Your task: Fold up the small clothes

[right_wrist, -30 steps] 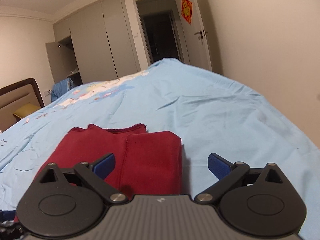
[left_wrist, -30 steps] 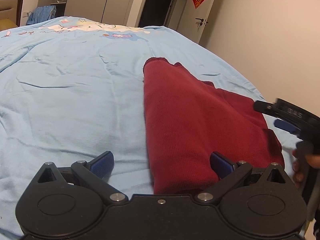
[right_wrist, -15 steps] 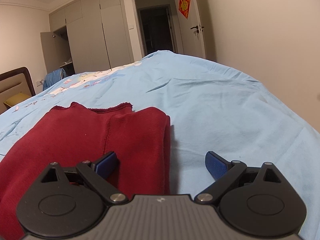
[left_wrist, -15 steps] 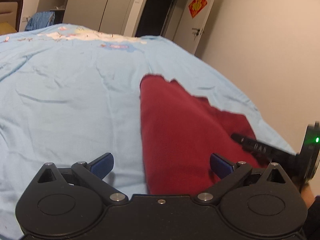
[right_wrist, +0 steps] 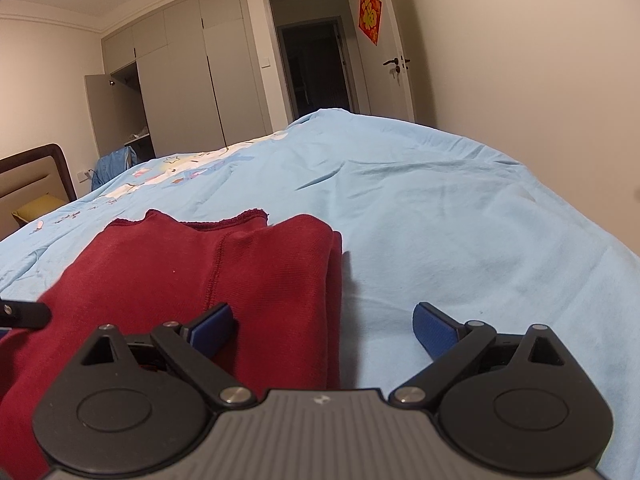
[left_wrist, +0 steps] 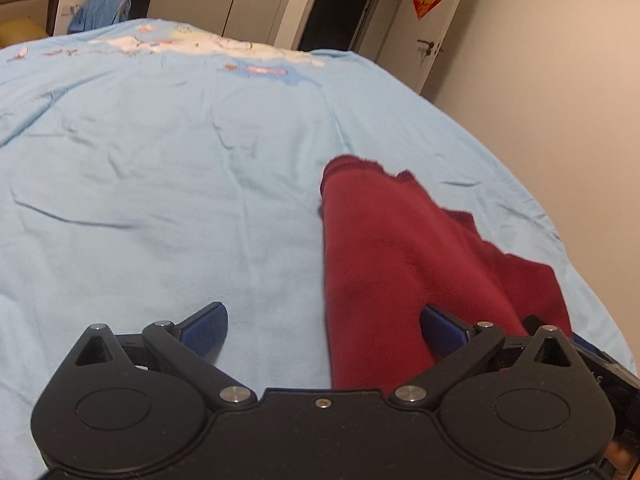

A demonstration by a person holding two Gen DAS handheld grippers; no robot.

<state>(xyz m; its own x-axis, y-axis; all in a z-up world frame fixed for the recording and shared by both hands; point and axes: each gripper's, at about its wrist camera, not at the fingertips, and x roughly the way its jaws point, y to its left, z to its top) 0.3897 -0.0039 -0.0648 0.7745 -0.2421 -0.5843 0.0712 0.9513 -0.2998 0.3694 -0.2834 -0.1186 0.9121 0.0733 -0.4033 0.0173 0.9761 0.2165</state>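
The dark red knit garment [left_wrist: 400,264] lies folded into a long panel on the light blue bed sheet [left_wrist: 160,184], with a stitched seam along its length and a frayed hem at the far end. Its long axis points away toward the grey wardrobe doors [right_wrist: 192,76]. The left gripper [left_wrist: 324,330] has its fingers wide, straddling the garment's left edge. The right gripper [right_wrist: 323,326], also wide and empty, straddles the right folded edge. Both have advanced closer over the cloth than a second ago.
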